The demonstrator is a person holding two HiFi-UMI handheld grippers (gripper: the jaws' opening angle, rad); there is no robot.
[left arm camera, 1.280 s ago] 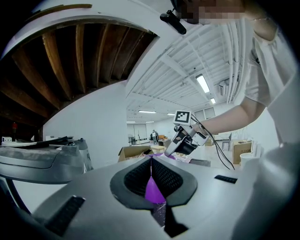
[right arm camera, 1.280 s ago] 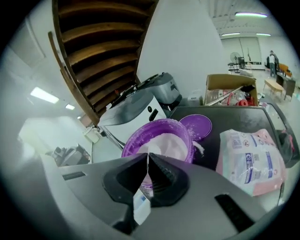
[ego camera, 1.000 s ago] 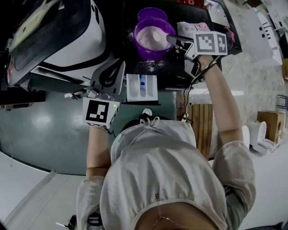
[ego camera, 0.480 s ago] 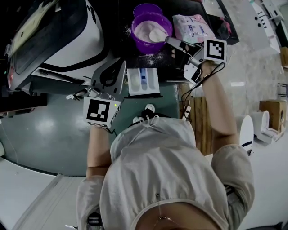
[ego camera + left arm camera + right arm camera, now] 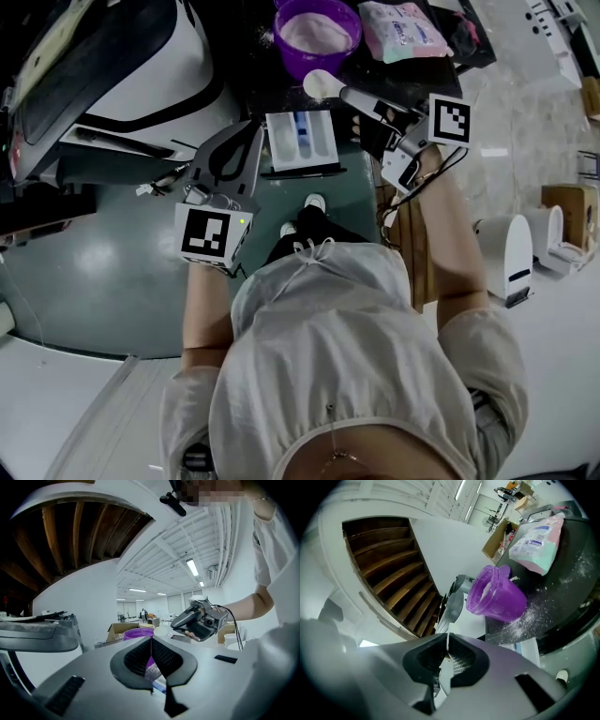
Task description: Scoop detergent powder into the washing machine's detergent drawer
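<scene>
A purple bowl (image 5: 319, 28) of white detergent powder stands on the dark machine top. Below it the white detergent drawer (image 5: 330, 141) is pulled out, with a blue part in its middle. My right gripper (image 5: 354, 95) is shut on the handle of a white scoop (image 5: 321, 84), which hovers between the bowl and the drawer, just above the drawer's far edge. The right gripper view shows the scoop (image 5: 452, 609) beyond the jaws and the bowl (image 5: 494, 595) behind it. My left gripper (image 5: 239, 141) is shut with nothing in it, just left of the drawer.
A pink and white detergent bag (image 5: 403, 28) lies right of the bowl. Spilled powder (image 5: 529, 616) dusts the dark top. A large white and black appliance (image 5: 122, 66) fills the upper left. The person's shoes (image 5: 305, 216) stand on the green floor under the drawer.
The right gripper has lifted the scoop out of the purple bowl and brought it toward the drawer. The left gripper has stayed where it was.
</scene>
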